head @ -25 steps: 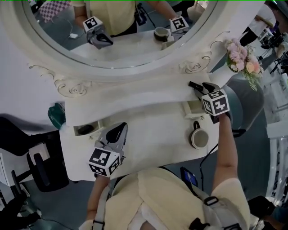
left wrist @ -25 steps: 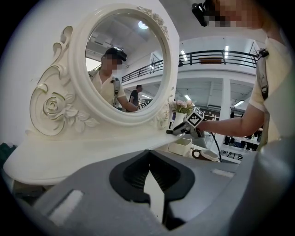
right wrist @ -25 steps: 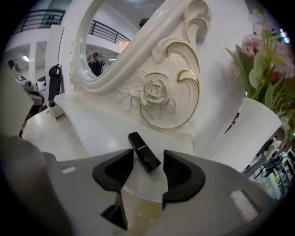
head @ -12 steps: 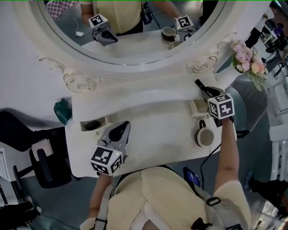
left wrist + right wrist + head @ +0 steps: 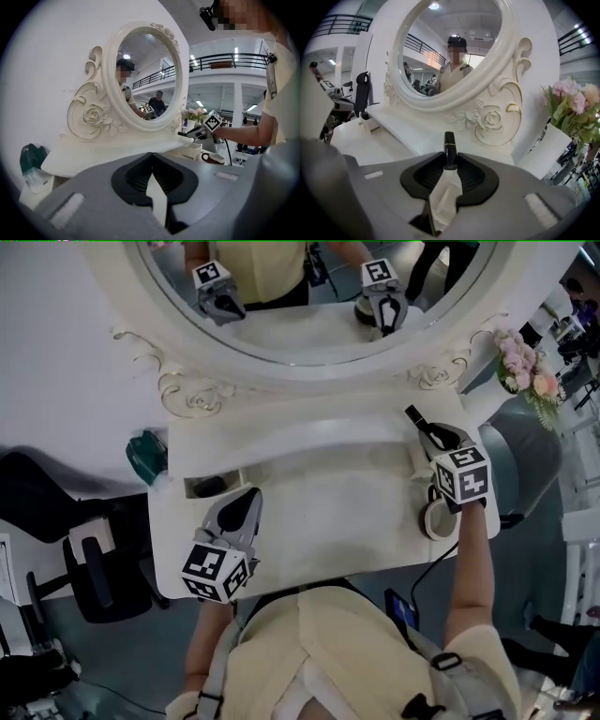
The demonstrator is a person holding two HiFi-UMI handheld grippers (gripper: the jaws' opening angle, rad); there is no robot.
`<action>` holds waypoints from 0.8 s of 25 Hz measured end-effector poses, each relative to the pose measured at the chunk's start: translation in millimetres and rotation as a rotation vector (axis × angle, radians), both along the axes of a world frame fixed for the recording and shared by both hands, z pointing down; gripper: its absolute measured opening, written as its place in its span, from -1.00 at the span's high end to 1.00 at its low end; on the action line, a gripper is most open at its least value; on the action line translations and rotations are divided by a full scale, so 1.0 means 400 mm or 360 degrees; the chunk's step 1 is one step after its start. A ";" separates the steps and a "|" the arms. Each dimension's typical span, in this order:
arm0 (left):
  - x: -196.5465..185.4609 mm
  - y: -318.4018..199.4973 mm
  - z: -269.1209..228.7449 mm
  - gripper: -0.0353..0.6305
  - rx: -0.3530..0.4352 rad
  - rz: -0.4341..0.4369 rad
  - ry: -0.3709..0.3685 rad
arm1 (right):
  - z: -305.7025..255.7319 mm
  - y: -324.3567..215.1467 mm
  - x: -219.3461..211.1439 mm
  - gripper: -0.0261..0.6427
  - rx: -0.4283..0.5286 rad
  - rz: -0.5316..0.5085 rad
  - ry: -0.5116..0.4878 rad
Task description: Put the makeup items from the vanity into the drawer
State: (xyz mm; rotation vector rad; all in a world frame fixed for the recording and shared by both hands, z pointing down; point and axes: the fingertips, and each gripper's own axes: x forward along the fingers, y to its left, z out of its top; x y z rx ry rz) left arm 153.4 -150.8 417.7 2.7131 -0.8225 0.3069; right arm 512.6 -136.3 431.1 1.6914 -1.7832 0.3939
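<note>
Right tool (image 5: 449,165): jaws had just been closing and were narrow, clamped on a slim gold-banded black tube (image 5: 449,146), held above the bench (image 5: 328,512) at the right of the head view, below the mirror frame.
Left tool (image 5: 151,161): jaws together, empty, lower left.
Step, as judged: item picked, carry pending.
Next move called for: bring the tube over the open drawer (image 5: 232,480), left of centre, then release.

place: mock dressing corner in a big hall | signs: vanity worktop (image 5: 328,512), ornate mirror (image 5: 309,306), balcony railing (image 5: 243,61), office chair (image 5: 89,573)
</note>
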 end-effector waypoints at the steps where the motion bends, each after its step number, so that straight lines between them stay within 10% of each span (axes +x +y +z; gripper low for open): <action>1: -0.016 -0.003 -0.002 0.91 0.0003 -0.0018 0.0001 | -0.009 -0.001 -0.023 0.63 0.0004 -0.0019 0.0003; 20: -0.296 -0.033 -0.007 0.91 0.0037 -0.0283 -0.0024 | -0.060 -0.056 -0.564 0.63 0.0014 -0.0552 -0.0067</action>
